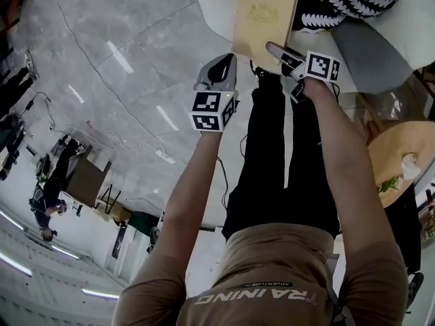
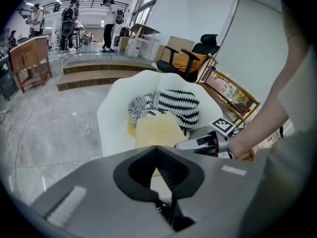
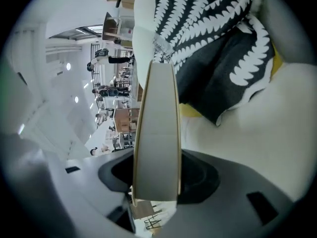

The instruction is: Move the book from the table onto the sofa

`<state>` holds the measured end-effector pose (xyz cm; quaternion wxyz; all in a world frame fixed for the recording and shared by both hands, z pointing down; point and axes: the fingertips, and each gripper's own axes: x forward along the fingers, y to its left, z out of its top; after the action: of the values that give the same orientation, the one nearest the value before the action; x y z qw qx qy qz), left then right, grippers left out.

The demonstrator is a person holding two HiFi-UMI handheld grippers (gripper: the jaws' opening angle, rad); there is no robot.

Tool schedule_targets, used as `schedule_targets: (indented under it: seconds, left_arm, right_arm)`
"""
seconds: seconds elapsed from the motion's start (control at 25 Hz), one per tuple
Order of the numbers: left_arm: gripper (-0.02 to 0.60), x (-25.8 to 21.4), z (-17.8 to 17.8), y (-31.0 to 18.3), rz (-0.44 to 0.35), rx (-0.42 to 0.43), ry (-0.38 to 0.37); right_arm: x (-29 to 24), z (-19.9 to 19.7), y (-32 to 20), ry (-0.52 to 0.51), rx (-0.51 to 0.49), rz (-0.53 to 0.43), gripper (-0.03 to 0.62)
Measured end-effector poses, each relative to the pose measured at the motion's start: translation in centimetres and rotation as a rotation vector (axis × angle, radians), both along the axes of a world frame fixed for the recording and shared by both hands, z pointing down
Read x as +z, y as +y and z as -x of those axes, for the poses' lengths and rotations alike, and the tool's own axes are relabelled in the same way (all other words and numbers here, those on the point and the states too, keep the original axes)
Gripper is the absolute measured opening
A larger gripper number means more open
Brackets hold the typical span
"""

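The right gripper (image 1: 274, 49) is clamped on the tan book (image 1: 264, 17), whose top edge the head view cuts off, over the white sofa (image 2: 115, 117) near a striped cushion (image 2: 179, 107), while the left gripper (image 1: 221, 66) hangs empty, jaws slightly apart, above grey marble floor (image 1: 102, 73).

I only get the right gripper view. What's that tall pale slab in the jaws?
Observer: A book, edge-on to you; the head view shows its tan cover.
Operator: Is the other gripper helping?
Observer: No. The left gripper is open and empty, apart from the book.
Operator: Where's the table?
Observer: The head view shows a round wooden table at the person's right.
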<state>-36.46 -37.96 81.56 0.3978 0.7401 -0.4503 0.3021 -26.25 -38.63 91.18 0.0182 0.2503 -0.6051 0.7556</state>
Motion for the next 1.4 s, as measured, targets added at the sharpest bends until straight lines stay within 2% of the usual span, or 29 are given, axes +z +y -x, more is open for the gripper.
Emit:
schedule_targets:
  seconds: [0.24,0.4,0.6,0.72,0.84,1.0,1.16,1.4]
  left_arm:
    - [-0.002,1.2,1.2,0.7,0.04,-0.045,0.028]
    - [-0.002,1.0,1.7,0.2,0.065,-0.106,0.04]
    - [-0.002,0.4,0.9,-0.6,0.045,-0.108,0.065]
    - [-0.002,0.3,1.0,-0.5,0.055,-0.152,0.071]
    - [-0.002,-0.1,0.4,-0.3,0.053,-0.156,0.082]
    - [-0.002,-0.4,-0.1,0.3,0.047,-0.167,0.077]
    - [-0.002,-0.7,-0.6,0.3,0.027,-0.18,0.075]
    - [-0.002,-3.6,-1.9,1.2,0.011,-0.199,0.074]
  right_arm:
    - [1.8,2.4,-2.5,0.016,0.059,-0.017,0.224]
    - [3.7,2.3,-3.4,0.046,0.149,0.023,0.224]
    - [5.1,2.4,-2.9,0.148,0.094,0.042,0.225]
    - [5.8,2.0,-2.3,0.211,0.098,0.116,0.237]
    - [5.9,0.8,-1.8,0.294,0.101,0.189,0.259]
    - [5.1,-1.1,-0.8,0.413,0.004,0.158,0.273]
    - [3.6,-2.4,-0.3,0.393,-0.051,0.134,0.273]
    - [-1.5,-3.5,0.1,0.271,-0.099,0.09,0.273]
